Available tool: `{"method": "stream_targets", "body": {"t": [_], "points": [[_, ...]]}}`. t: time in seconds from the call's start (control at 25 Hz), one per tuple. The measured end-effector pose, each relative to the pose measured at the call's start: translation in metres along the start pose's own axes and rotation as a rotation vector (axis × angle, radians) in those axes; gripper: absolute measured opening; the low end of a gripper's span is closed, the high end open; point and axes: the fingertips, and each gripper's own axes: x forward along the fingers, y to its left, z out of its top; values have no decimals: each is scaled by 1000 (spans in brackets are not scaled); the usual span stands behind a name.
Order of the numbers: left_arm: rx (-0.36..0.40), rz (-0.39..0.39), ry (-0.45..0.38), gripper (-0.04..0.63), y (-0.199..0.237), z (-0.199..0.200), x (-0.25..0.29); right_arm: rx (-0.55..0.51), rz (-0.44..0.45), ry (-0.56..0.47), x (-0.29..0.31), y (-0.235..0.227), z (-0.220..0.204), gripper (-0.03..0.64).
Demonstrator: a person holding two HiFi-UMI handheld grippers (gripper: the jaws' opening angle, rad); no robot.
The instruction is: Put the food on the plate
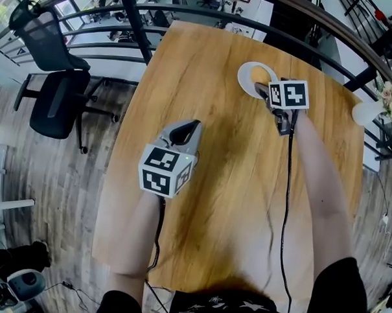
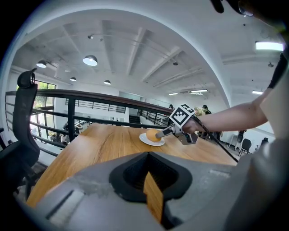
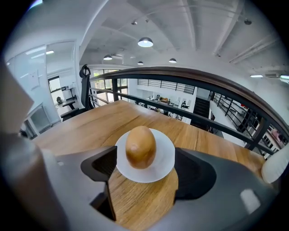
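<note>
Though near the table (image 1: 213,205) edge, food (image 3: 140,146) on plate (image 3: 163,159), broad wood alongside.

The food (image 3: 140,147) sat right on the plate (image 1: 246,72), over on the table (image 1: 214,186). The right gripper (image 1: 262,90) was just in front of the plate, with the left gripper (image 1: 186,131) well off to its near left. The chair (image 1: 56,101) stood far left and the railing (image 1: 208,17) ran behind it.
</note>
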Motion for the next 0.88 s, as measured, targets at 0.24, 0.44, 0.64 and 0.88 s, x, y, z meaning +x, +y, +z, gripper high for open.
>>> {"method": "stream_targets", "body": {"t": [0.24, 0.44, 0.64, 0.88], "points": [[-6, -5, -27, 2, -18, 6, -22, 0, 1, -5, -34, 4, -10, 402], [6, -5, -45, 2, -38, 16, -47, -13, 33, -19, -68, 20, -18, 402], [19, 11, -57, 2, -58, 19, -74, -17, 74, -53, -102, 31, -26, 400], [65, 4, -68, 2, -96, 27, -113, -19, 171, -123, -163, 52, -27, 377]]}}
